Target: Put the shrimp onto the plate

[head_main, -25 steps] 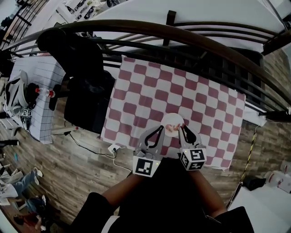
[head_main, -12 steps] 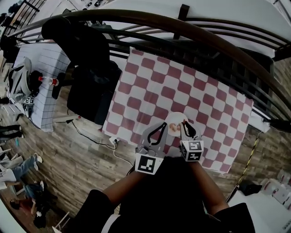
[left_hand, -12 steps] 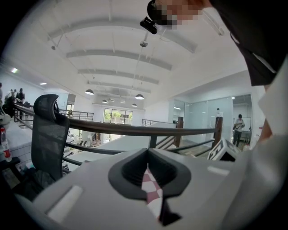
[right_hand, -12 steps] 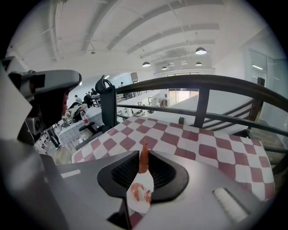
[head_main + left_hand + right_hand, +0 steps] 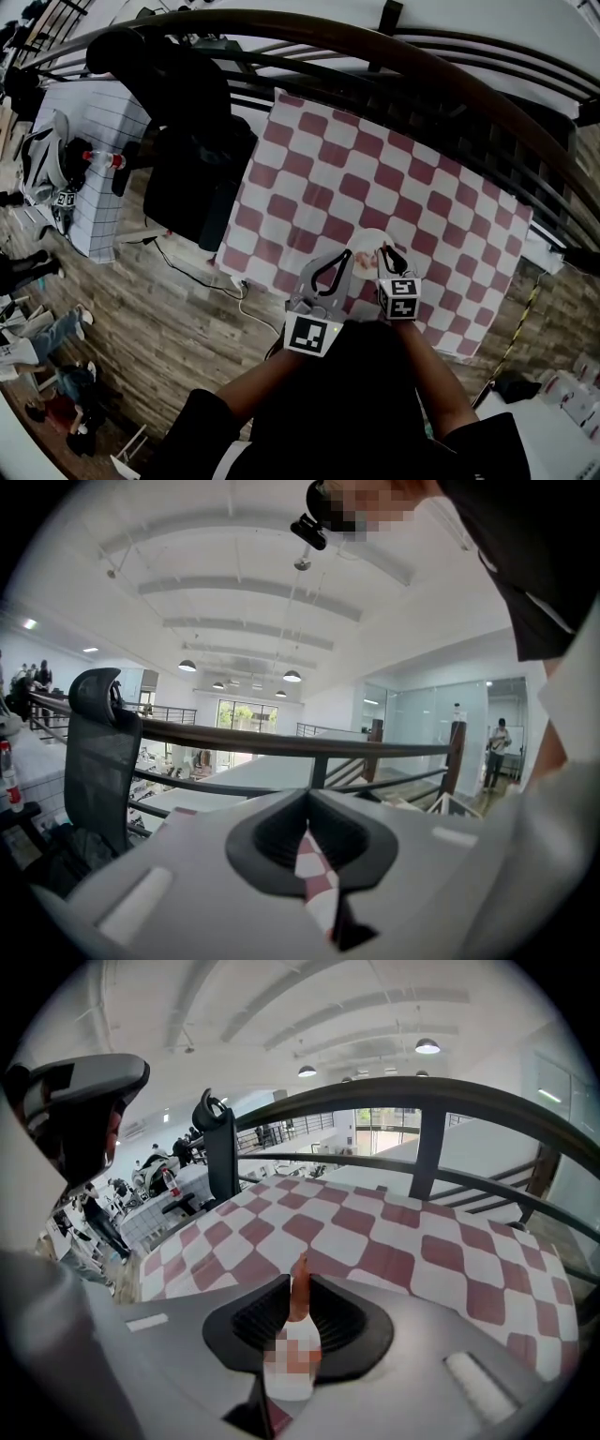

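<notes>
Shrimp (image 5: 299,1290), tail up, is clenched in my right gripper (image 5: 386,255), poised at the near edge of the white plate (image 5: 371,239) on the checked tablecloth (image 5: 375,169). My left gripper (image 5: 339,264) idles just beside it, jaws together on nothing. To land it well, I should centre over the plate, lower until it touches, then part the jaws gently.

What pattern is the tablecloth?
The tablecloth is red-and-white checked, clearest in the head view.
</notes>
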Demonstrator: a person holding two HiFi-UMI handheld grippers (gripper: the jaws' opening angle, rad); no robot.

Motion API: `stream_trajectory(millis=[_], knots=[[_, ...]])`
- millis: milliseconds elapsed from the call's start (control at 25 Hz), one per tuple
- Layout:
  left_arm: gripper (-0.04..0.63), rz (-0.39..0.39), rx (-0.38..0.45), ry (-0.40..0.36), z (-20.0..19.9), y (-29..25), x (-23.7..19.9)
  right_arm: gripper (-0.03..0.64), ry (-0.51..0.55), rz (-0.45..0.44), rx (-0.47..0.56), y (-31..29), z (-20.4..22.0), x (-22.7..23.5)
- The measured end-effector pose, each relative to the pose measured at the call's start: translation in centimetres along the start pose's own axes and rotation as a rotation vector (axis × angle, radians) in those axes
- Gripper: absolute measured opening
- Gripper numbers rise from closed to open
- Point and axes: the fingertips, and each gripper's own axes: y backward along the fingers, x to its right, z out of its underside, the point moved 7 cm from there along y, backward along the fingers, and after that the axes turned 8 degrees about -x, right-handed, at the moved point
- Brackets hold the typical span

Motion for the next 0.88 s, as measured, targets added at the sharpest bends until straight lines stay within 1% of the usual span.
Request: stream_trajectory(millis=[120, 240, 480, 600, 720, 880], knots=[[0.008, 0.002, -0.015, -0.014, 0.1, -0.4, -0.1, 0.063, 0.017, -0.008, -0.033, -1.4, 0.8, 0.2], [0.008, -0.003, -0.032, -0.009, 0.3, -0.7, -0.2, 0.063, 0.035, -0.011, -0.062, -2.5, 1.3, 0.3], [0.008, -0.018, -0.049, -0.025, 0.5, -0.5, -0.6, 0.063, 0.03, -0.019, -0.109, -4.5, 2.2, 0.7], [0.008, -0.023, -0.058, -0.008, 0.7, -0.2, -0.7, 0.063, 0.023, -0.028, -0.14, -5.2, 3.0, 0.8], [0.008, -0.029, -0.078, 0.008, 0.9, 0.1, -0.7, 0.063, 0.032, -0.027, -0.145, -5.6, 3.1, 0.9], [0.008, -0.033, -0.072, 0.035, 1.2, 0.4, -0.7, 0.063, 0.037, -0.026, -0.167, -6.3, 3.4, 1.1]])
